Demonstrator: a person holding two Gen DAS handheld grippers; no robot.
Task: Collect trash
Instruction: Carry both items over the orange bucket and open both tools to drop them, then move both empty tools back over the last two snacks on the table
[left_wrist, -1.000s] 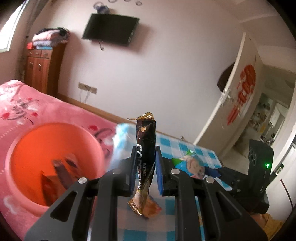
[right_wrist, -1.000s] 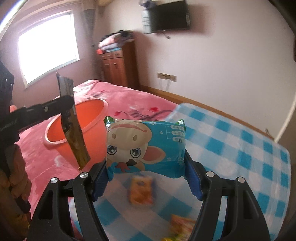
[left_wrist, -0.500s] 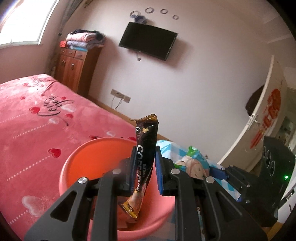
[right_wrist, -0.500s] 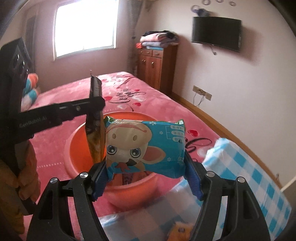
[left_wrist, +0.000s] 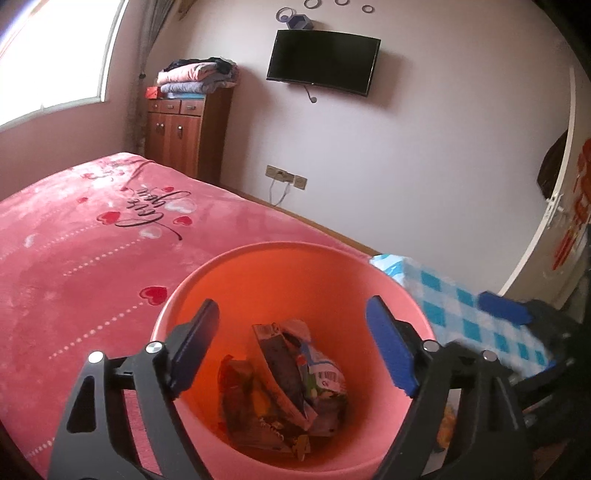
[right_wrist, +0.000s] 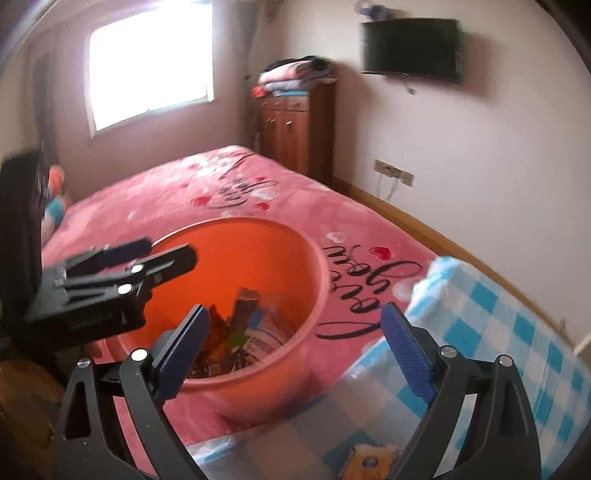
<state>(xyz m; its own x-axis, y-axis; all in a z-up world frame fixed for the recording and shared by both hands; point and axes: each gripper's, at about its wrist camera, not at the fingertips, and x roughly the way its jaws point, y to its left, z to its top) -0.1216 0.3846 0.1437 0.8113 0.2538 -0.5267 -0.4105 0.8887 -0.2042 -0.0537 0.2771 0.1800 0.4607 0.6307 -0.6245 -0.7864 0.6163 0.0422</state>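
An orange plastic bucket (left_wrist: 280, 266) stands on the pink bed and holds several crumpled wrappers (left_wrist: 288, 376). My left gripper (left_wrist: 291, 347) is open and empty, right above the bucket's mouth. My right gripper (right_wrist: 295, 343) is also open and empty, over the bucket's near rim (right_wrist: 258, 384). The wrappers (right_wrist: 243, 325) also show inside the bucket in the right wrist view. The left gripper (right_wrist: 155, 258) appears there too, over the bucket's left side. A small yellow wrapper (right_wrist: 369, 458) lies on the checked cloth below my right gripper.
The pink bedspread (left_wrist: 92, 243) with hearts spreads left and behind the bucket. A blue-and-white checked cloth (right_wrist: 498, 339) covers the surface to the right. A wooden cabinet (left_wrist: 184, 133) and a wall TV (left_wrist: 323, 61) stand at the back wall.
Both grippers have opened. The coffee stick has left my left gripper and the blue cartoon packet has left my right gripper. Both now hang over the bucket.
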